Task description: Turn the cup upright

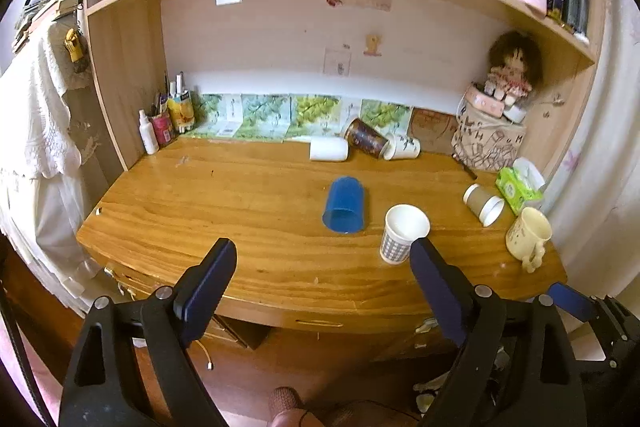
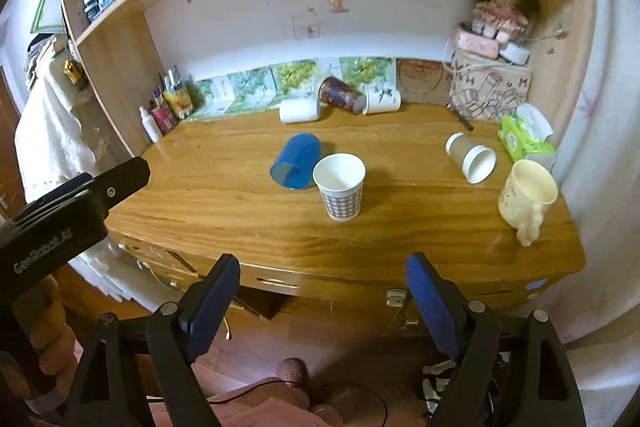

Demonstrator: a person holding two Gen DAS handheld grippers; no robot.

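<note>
Both grippers, left [image 1: 322, 255] and right [image 2: 322, 273], hover with jaws open and empty off the table's [image 2: 240, 211] front edge. Two cups stand upright there; five lie tipped, including the blue cup [image 2: 296, 161] mid-table.

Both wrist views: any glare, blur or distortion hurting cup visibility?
Left wrist: strong fisheye bending of the desk edge, black corner vignette, the blue cup sharp. Right wrist: same bending, soft sheen on the desk, the checked paper cup sharp.
</note>
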